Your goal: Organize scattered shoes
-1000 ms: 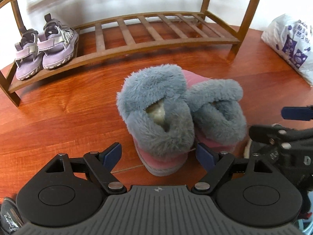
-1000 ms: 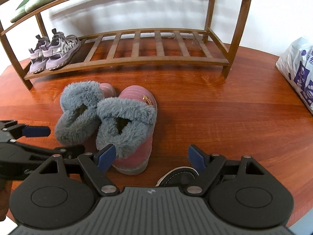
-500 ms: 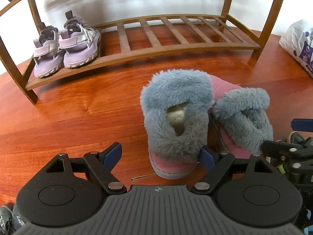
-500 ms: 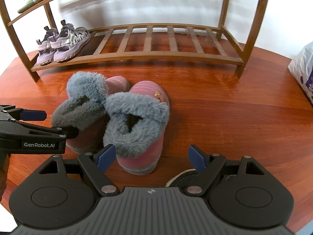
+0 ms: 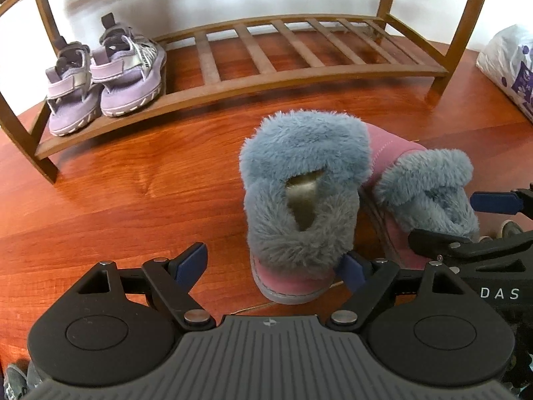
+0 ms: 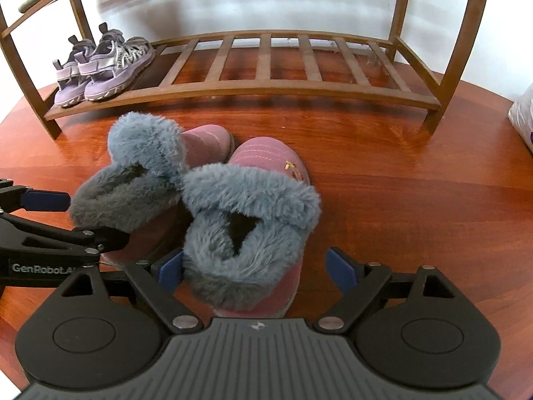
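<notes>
Both tongs have closed in on the boots (image 6: 246, 230), the right tongs (image 6: 256, 268) just widening around 1.

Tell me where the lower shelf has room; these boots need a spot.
Free: the lower shelf from right of the purple sandals to its right post. Crowded: its left end, where the sandals sit, and the floor around the boots, with both grippers alongside.

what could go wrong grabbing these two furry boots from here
1. The boots touch each other, so the finger going between them may shove the left boot over.
2. Fluffy cuffs: pads may pinch only fur and slip.
3. The left gripper sits off-centre, with its right finger at the heel.
</notes>
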The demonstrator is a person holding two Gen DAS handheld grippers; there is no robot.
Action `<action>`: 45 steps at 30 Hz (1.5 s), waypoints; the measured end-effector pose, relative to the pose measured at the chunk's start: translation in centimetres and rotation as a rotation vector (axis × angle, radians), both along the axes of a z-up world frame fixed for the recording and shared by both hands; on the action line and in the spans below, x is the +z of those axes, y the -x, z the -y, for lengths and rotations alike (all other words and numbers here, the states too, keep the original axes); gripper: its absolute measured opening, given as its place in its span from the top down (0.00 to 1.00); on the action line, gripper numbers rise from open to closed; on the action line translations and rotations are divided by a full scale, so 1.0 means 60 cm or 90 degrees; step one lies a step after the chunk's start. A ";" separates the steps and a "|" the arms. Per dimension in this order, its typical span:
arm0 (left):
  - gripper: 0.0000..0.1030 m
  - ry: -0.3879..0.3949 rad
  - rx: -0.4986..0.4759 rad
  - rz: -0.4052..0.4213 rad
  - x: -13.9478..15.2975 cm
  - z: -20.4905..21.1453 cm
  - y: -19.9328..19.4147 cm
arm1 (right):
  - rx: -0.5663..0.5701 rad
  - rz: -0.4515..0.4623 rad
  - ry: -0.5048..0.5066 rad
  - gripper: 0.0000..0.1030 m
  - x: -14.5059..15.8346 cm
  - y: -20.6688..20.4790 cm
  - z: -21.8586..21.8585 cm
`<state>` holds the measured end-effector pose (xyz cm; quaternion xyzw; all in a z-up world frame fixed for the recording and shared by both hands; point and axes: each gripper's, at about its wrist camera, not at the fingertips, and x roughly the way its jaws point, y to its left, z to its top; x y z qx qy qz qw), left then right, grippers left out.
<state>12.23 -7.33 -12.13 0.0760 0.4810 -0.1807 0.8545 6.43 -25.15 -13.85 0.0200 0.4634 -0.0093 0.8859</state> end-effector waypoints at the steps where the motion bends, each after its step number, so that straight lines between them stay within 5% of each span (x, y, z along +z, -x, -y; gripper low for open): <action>1: 0.18 0.004 -0.002 -0.004 0.000 -0.002 0.000 | 0.002 -0.002 0.001 0.12 -0.003 -0.002 0.000; 18: 0.18 -0.036 -0.068 0.034 0.027 0.000 0.033 | 0.006 -0.030 0.015 0.26 -0.054 -0.052 -0.008; 45: 0.14 -0.043 -0.085 -0.029 -0.049 0.083 -0.087 | -0.072 0.008 -0.042 0.29 0.018 0.003 0.078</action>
